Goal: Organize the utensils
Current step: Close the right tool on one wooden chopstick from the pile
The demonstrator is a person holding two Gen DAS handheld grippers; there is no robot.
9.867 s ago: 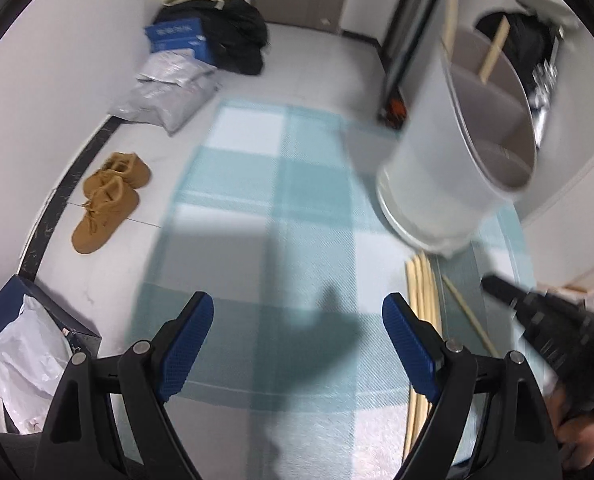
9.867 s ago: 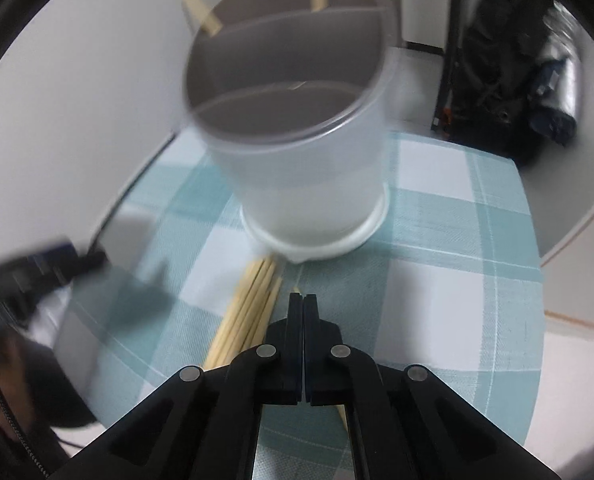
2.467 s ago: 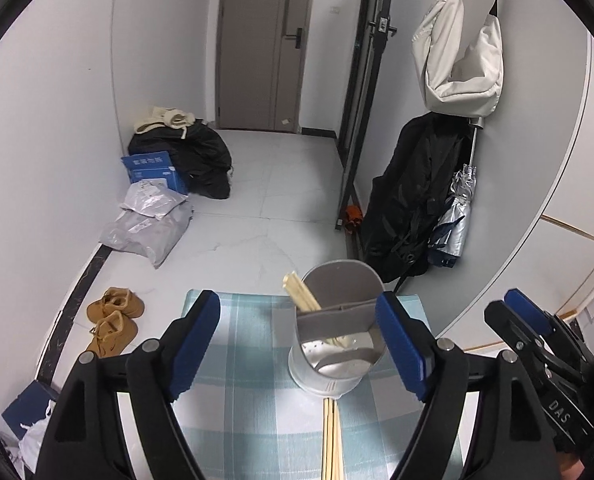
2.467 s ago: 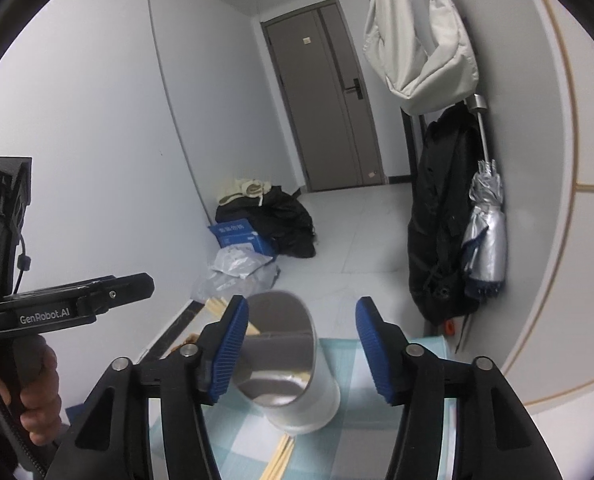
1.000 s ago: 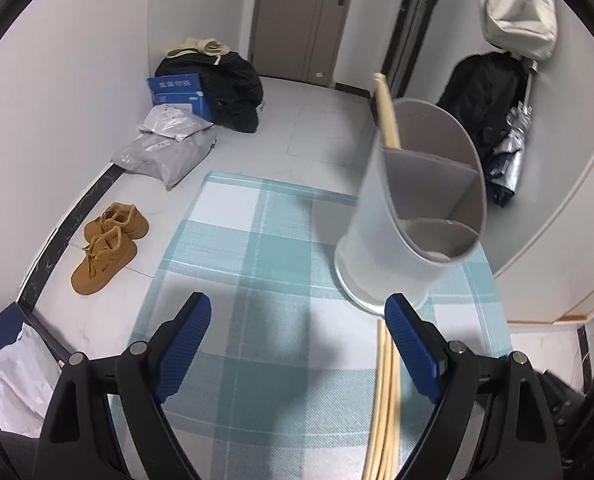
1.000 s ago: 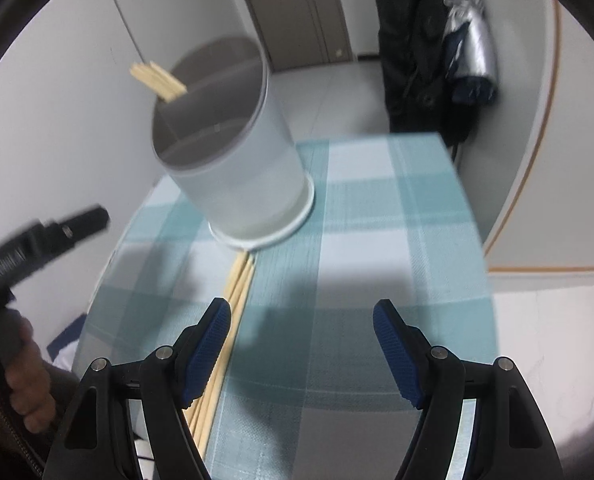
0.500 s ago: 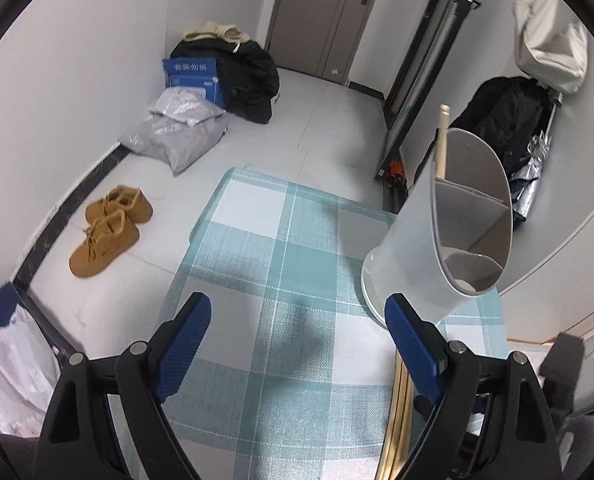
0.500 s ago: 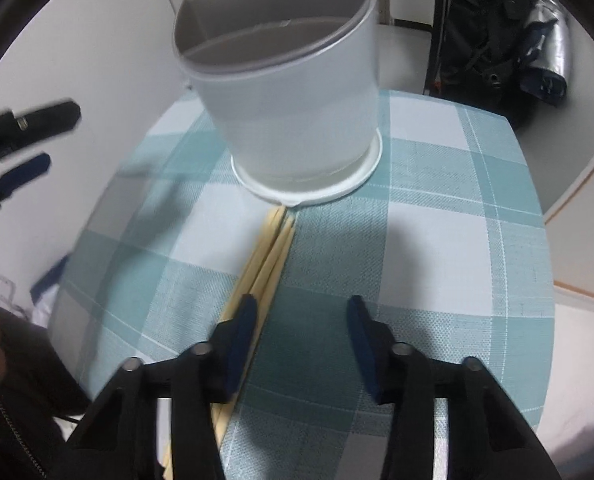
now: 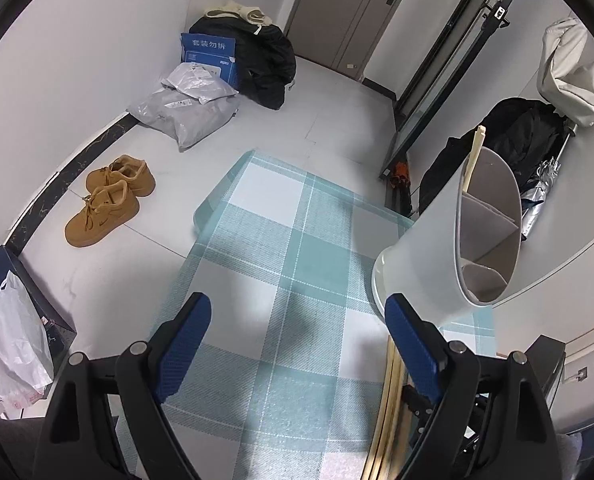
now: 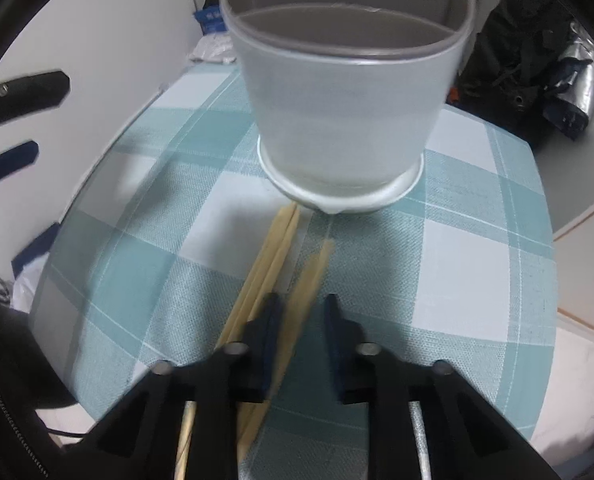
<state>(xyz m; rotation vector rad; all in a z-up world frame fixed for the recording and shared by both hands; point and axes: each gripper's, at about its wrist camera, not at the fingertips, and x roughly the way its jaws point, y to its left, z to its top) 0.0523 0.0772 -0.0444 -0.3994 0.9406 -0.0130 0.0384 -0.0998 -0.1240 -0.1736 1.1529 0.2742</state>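
Our left claw (image 9: 297, 344) hangs released over the checked desk (image 9: 281, 248). Our right claw (image 10: 301, 320) has just been closing around one chopstick (image 10: 311, 276) beside the bundle (image 10: 273, 248), pads seemingly not yet pressing. Next comes lifting it into the holder (image 10: 345, 92).

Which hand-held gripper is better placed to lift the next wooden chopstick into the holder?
Right. The right hand-held gripper has been closing around a pale wooden chopstick before the translucent white plastic holder. The left hand-held gripper hangs open over bare checked cloth.
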